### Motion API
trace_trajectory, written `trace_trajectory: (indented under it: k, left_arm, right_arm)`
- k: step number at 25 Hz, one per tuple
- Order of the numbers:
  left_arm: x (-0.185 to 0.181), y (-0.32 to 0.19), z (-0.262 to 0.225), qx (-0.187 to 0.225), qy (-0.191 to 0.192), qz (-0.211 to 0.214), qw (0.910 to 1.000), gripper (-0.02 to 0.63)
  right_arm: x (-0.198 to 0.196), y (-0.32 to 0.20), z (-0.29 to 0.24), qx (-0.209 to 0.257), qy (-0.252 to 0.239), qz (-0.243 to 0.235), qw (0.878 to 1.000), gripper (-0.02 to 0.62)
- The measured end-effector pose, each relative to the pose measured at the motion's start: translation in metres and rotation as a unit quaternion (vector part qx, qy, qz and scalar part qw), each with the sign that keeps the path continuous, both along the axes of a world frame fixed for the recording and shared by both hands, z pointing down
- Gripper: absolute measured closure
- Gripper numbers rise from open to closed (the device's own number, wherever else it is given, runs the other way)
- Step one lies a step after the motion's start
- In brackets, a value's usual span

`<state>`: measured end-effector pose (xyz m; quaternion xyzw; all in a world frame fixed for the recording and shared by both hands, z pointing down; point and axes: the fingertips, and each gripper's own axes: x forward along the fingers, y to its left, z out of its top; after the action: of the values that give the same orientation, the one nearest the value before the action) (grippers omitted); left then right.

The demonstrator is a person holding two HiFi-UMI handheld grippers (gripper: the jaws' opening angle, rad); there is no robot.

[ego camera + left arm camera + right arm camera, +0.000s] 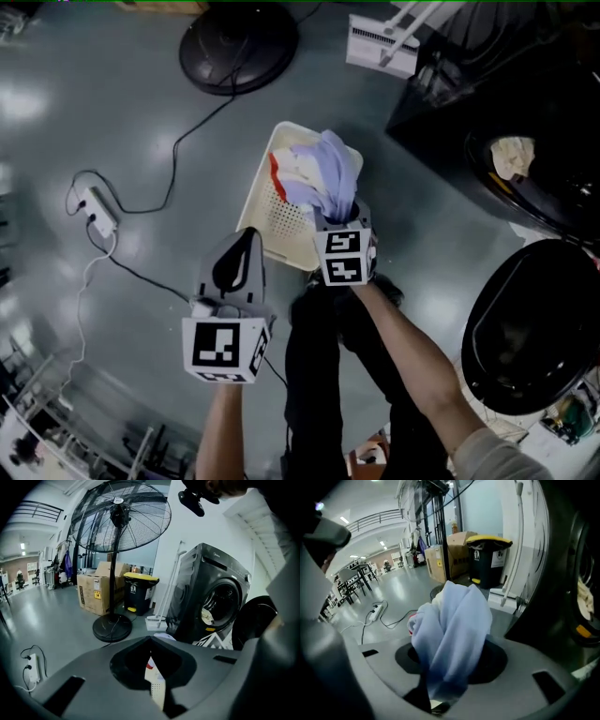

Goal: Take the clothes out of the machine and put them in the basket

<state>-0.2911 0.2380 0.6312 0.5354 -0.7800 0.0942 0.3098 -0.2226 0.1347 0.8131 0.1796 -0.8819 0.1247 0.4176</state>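
Note:
A cream perforated basket [274, 223] stands on the grey floor with white, red and pale clothes in it. My right gripper [339, 221] hangs over its near right corner, shut on a light blue garment [330, 171] that bunches up between the jaws [454, 625] and drapes into the basket. My left gripper [246, 236] is at the basket's near left corner, jaws together and holding nothing; through their gap the basket wall [157, 688] shows. The dark washing machine [211, 597] stands at the right with its round door [525, 328] swung open. A pale cloth [513, 155] lies in the drum.
A floor fan's round base [237, 42] stands beyond the basket, its cable running to a power strip [97, 211] at the left. Cardboard boxes [96, 592] and a yellow-lidded bin [138, 592] stand further back. The person's legs are just behind the basket.

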Motion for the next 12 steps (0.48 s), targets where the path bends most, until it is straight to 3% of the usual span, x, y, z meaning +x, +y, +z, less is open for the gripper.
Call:
trace_trajectory:
  k: [6, 12]
  left_arm:
    - [-0.013, 0.011, 0.046, -0.012, -0.005, 0.001, 0.9999, 0.588]
    - [-0.014, 0.021, 0.072, -0.026, -0.004, 0.015, 0.9995, 0.588]
  right_arm:
    - [-0.012, 0.007, 0.106, -0.023, 0.059, -0.01, 0.998, 0.381]
    - [-0.022, 0.01, 0.174, -0.072, 0.099, 0.019, 0.992, 0.368]
